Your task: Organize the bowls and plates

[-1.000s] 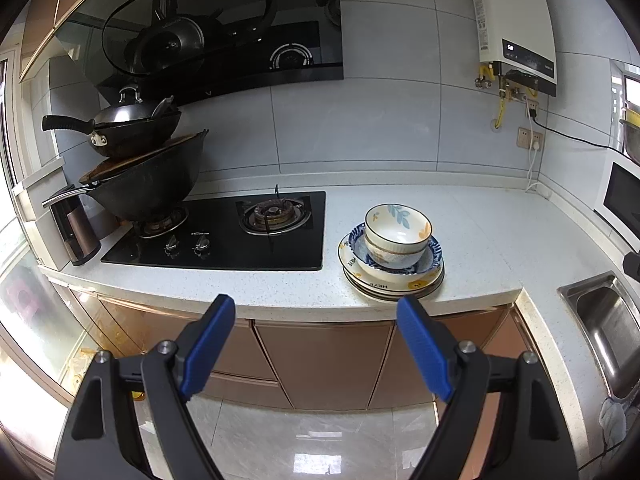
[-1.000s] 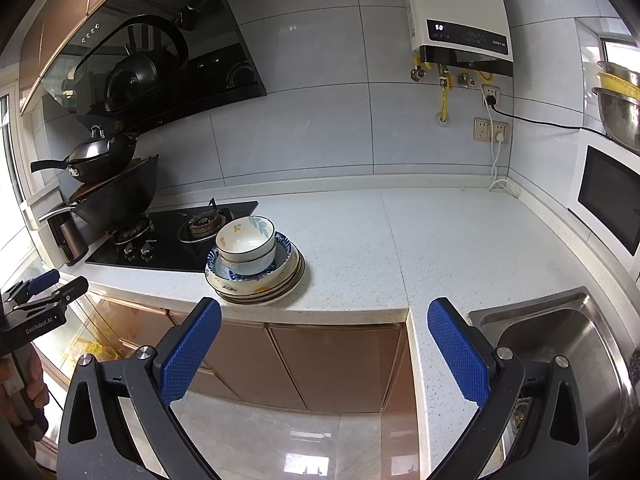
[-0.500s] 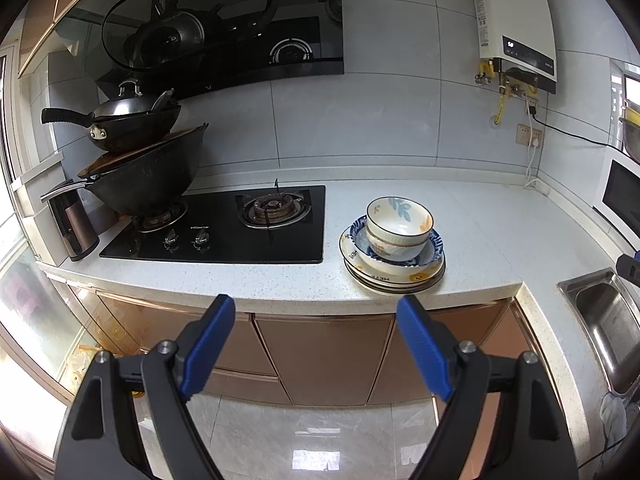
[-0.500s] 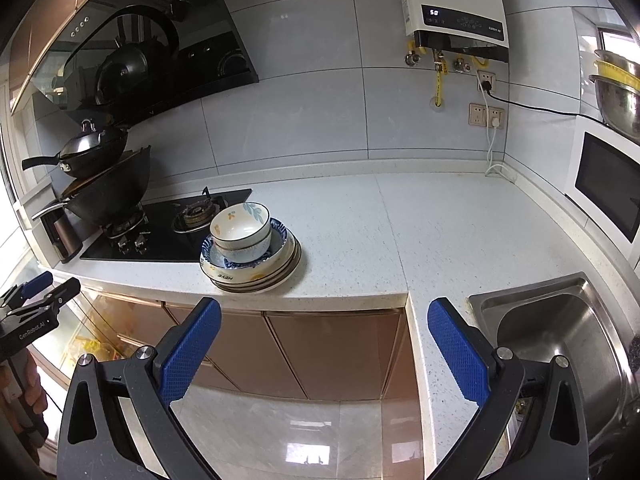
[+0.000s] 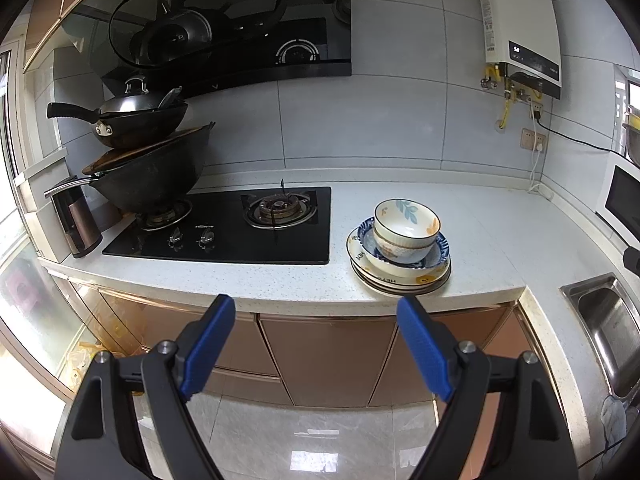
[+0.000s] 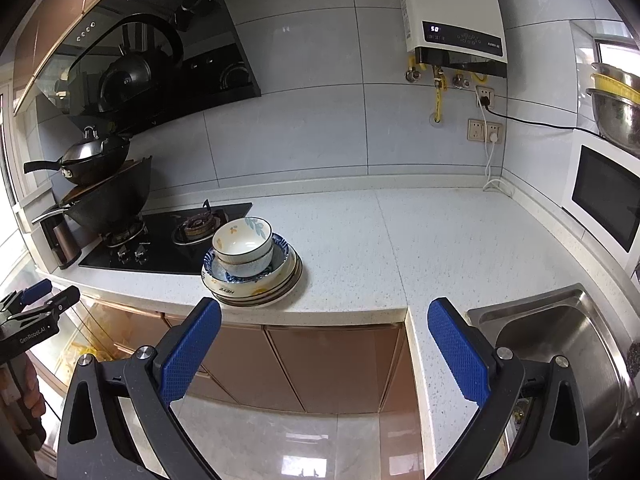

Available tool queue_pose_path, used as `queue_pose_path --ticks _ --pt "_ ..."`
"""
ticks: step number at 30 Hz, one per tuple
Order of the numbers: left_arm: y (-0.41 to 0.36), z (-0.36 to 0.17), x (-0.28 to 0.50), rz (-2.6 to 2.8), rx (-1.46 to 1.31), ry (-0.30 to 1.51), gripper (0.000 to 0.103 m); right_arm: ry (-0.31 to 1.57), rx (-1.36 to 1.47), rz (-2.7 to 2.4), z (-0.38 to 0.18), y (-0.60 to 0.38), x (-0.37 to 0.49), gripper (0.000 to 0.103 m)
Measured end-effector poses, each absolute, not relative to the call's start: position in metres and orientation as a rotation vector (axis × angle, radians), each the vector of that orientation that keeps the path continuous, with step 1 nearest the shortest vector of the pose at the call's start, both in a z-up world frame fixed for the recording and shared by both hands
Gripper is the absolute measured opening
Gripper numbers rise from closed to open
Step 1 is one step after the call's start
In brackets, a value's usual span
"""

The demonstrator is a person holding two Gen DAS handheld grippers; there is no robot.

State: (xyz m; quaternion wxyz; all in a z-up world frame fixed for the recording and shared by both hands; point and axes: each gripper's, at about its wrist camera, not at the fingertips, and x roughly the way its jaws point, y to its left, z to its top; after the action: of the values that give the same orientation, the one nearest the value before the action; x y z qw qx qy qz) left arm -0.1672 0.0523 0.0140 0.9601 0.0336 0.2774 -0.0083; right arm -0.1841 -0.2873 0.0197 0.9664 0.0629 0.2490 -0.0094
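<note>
A stack of dishes stands near the front edge of the white counter (image 5: 480, 240), right of the hob. On top is a white floral bowl (image 5: 406, 226), also seen in the right wrist view (image 6: 242, 240). It nests in a second bowl inside a blue-rimmed bowl (image 5: 434, 254), all on several cream plates (image 5: 400, 282) (image 6: 280, 286). My left gripper (image 5: 316, 344) is open and empty, held out over the floor in front of the cabinets. My right gripper (image 6: 324, 350) is open and empty, also short of the counter.
A black gas hob (image 5: 224, 228) carries two stacked woks (image 5: 148, 168) at the left. A steel sink (image 6: 560, 344) lies at the right. A microwave (image 6: 604, 196) stands on the right counter, a water heater (image 6: 452, 16) on the wall. Brown cabinets (image 5: 328, 356) sit below.
Both grippers have moved a little closer to the counter and the dish stack. Their jaws stay open and nothing was taken hold of.
</note>
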Motion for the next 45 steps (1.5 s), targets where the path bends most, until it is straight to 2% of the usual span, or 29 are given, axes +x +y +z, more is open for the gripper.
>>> queue_pose_path --ticks 45 --pt "0.049 0.0148 -0.1755 -0.055 0.019 0.58 0.083 0.524 0.09 -0.013 0.0176 -0.2779 -0.1817 0.102"
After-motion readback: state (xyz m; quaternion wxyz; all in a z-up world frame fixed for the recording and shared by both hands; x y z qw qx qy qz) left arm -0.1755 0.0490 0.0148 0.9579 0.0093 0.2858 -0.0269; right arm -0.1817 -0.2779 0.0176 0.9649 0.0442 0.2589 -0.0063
